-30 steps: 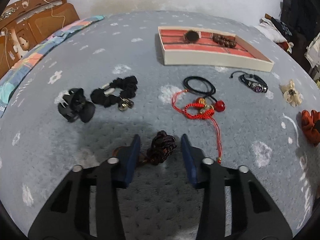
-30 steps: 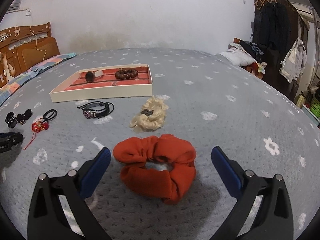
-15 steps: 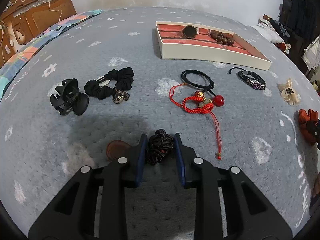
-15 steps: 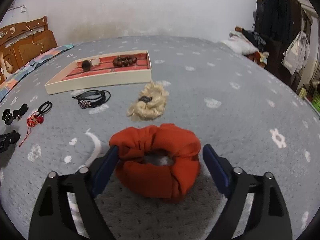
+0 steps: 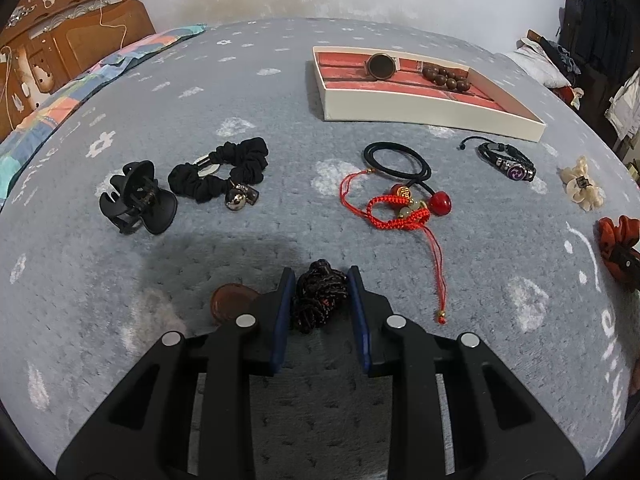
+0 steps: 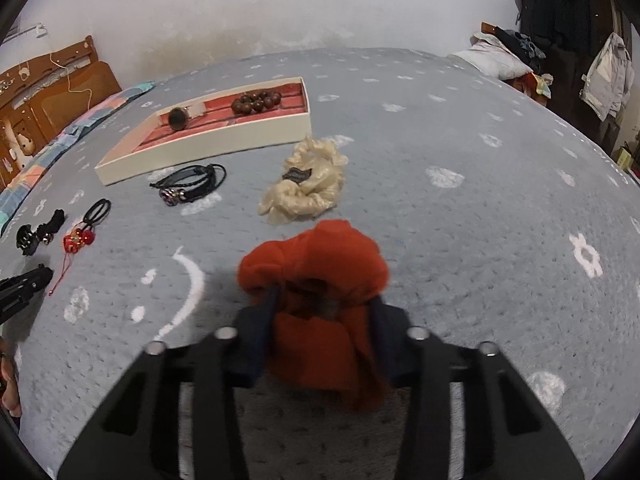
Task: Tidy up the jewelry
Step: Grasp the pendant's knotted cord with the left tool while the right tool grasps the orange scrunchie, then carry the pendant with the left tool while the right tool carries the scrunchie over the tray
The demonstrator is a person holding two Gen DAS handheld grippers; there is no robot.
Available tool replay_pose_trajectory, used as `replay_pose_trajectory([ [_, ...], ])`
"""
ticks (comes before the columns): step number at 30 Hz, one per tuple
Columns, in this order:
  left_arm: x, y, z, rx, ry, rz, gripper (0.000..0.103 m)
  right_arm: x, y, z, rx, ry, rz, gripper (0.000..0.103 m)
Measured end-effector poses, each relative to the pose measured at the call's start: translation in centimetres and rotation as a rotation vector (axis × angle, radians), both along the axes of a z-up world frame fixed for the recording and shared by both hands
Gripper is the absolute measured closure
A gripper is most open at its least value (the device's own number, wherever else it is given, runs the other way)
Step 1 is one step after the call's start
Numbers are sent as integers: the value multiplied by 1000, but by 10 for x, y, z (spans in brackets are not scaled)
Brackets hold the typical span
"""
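2 pieces lie in the tray [image 5: 420, 110]: a watch [image 5: 380, 66] and a wooden bead bracelet [image 5: 444, 76]. Left tongs [image 5: 320, 300] pinch a dark braided bracelet [image 5: 318, 298]; right tongs [image 6: 322, 316] are closing, squeezing the orange scrunchie [image 6: 316, 264]. 7 other pieces wait on the bed [image 5: 240, 248].

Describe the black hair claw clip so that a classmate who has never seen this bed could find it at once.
Start at the cream jewelry tray on the grey bedspread, then come toward the camera and well to the left. The black claw clip lies leftmost in the row of accessories, right beside the black scrunchie. Unlike that soft, ruffled scrunchie with its metal charms, it is hard, glossy plastic with interlocking teeth.
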State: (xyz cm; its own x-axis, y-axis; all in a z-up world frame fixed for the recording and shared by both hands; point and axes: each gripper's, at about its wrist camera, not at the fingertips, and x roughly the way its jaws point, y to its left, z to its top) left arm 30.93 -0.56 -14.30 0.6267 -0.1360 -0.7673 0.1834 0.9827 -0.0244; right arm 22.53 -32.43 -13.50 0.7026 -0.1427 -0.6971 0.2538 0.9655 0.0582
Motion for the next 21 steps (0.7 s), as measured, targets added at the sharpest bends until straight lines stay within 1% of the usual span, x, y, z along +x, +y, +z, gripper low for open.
replay_pose_trajectory([
  [2, 0, 1, 0, -9, 3, 2, 78, 0, -1, 0, 8, -2, 2, 71],
  [4, 0, 2, 0, -13, 4, 5, 79, 0, -2, 0, 17, 0, 1, 73],
  [8, -2, 4, 1, -25, 3, 10, 79, 1, 1, 0, 3, 1, 11, 77],
  [21, -6, 9, 2, -62, -5, 15, 80, 0, -2, 0, 23, -13, 18, 77],
])
